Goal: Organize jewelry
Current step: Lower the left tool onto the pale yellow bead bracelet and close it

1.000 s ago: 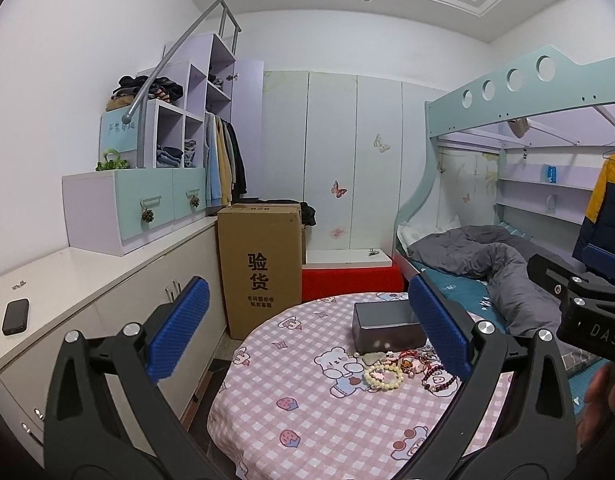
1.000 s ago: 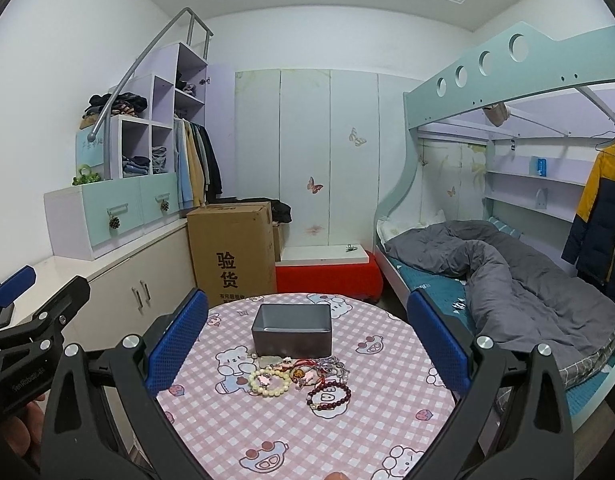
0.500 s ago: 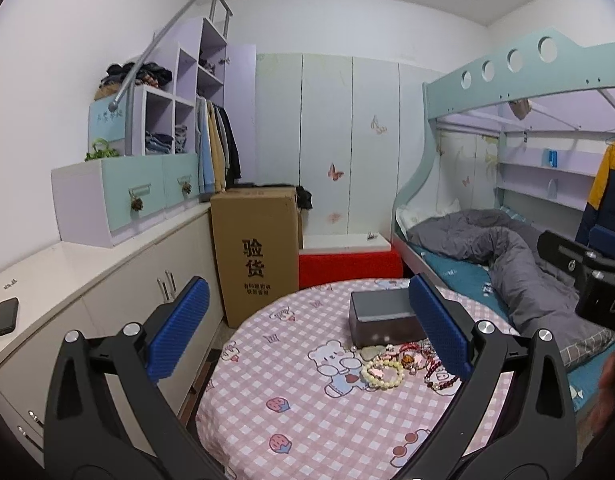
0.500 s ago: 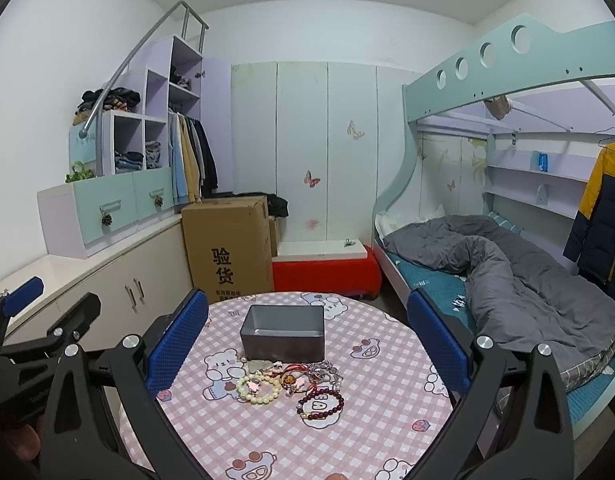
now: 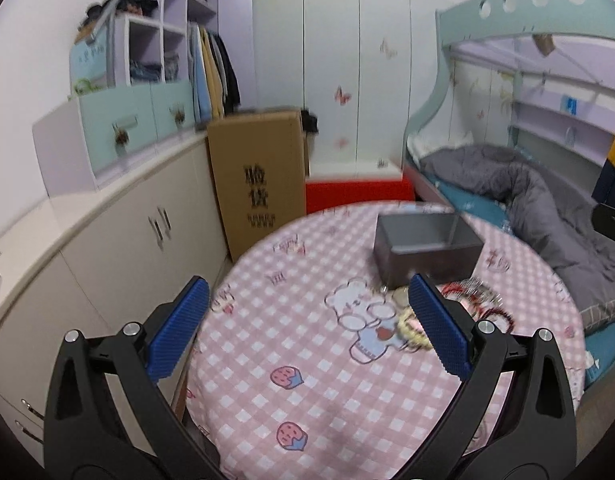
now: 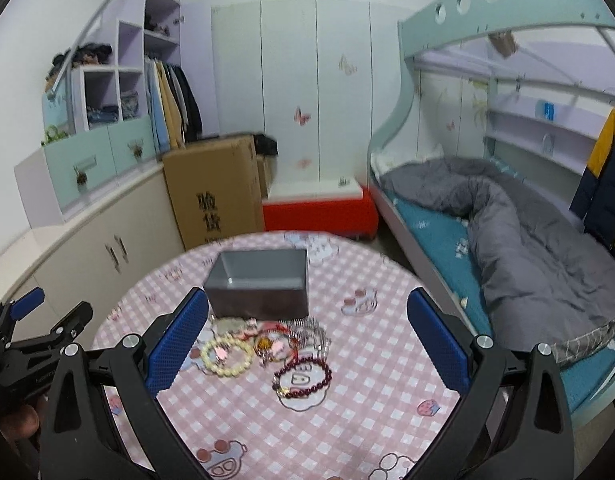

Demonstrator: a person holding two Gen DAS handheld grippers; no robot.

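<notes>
Both your left hand-held gripper (image 5: pixel 307 336) and right hand-held gripper (image 6: pixel 307 340) hang spread and empty; the bracelets (image 6: pixel 267 350) lie ahead on the surface (image 6: pixel 347 420), before the gray box (image 6: pixel 259 292) meant to receive them.

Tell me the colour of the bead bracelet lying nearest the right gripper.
Dark red, maroon-like bead bracelet; clearest in the right wrist view.

Round table (image 6: pixel 347 420): pink-and-white check cloth printed with bears and strawberries. Box (image 6: pixel 259 288): plain grey. Bracelets: one cream bead bracelet (image 6: pixel 226 356), one dark red bead bracelet (image 6: pixel 303 376). Gripper pads (image 6: pixel 177 346): blue, on black frames. Carton (image 6: pixel 215 192): brown, black lettering.
</notes>
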